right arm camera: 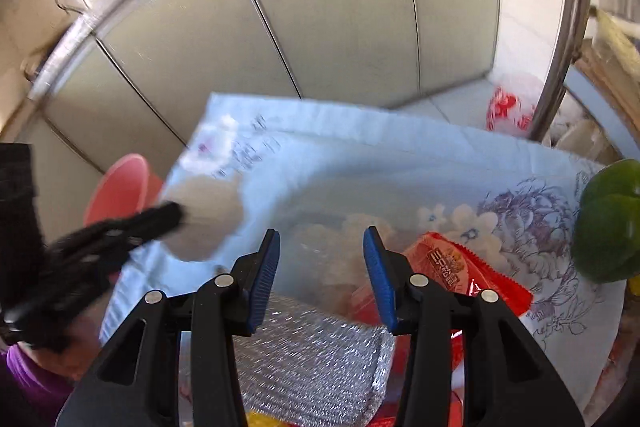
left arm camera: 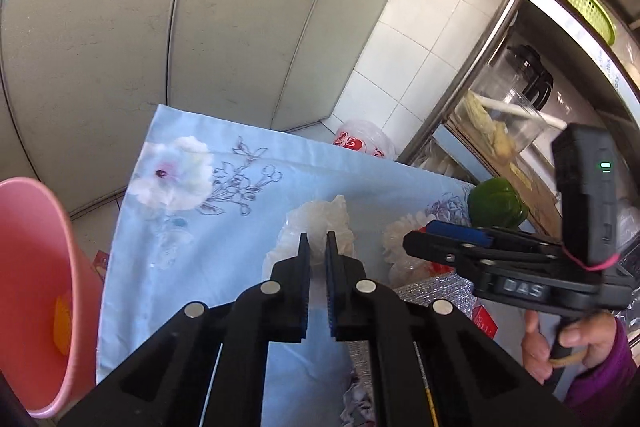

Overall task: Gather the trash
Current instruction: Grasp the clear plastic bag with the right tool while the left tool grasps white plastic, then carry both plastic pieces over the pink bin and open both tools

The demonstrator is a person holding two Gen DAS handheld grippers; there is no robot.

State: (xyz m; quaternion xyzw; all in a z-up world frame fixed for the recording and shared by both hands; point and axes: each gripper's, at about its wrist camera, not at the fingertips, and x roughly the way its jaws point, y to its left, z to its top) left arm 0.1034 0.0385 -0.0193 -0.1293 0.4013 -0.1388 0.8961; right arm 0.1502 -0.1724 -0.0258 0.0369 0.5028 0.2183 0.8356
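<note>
The fingers of the left gripper (left arm camera: 318, 247) stand nearly closed, a narrow gap between the ribbed pads, pinching a crumpled clear plastic wrapper (left arm camera: 320, 223) at its near edge; the grip looks made, though the pads hide the contact itself. The wrapper is over the surface, which is covered by a pale blue flowered cloth (left arm camera: 224, 195). In the right wrist view the same wrapper shows as a blurred pale lump (right arm camera: 208, 211) at the tip of the left gripper (right arm camera: 168, 217), at about 9 o'clock from the right gripper.

The fingers of the right gripper (right arm camera: 320, 259) are spread wide, blue pads well apart, with nothing between them. They hover over more rubbish on the cloth: a clear plastic bag (right arm camera: 336, 251) straight ahead between the pads, a red snack packet (right arm camera: 460, 267) at about 2 o'clock, and a silver woven pad (right arm camera: 312, 355) just below the fingers at 6 o'clock. In the left wrist view the right gripper (left arm camera: 424, 239) lies at 3 o'clock, held by a hand (left arm camera: 568, 343) in a purple sleeve.

A green bell pepper (left arm camera: 496, 203) sits near the far right edge of the surface, at 2 o'clock from the left gripper. A pink bin (left arm camera: 36, 291) stands beside the surface at 9 o'clock. Beyond the far edge, at 1 o'clock, lies a white bag with red print (left arm camera: 360, 143) on the tiled floor, near grey cabinet doors (left arm camera: 160, 27).
</note>
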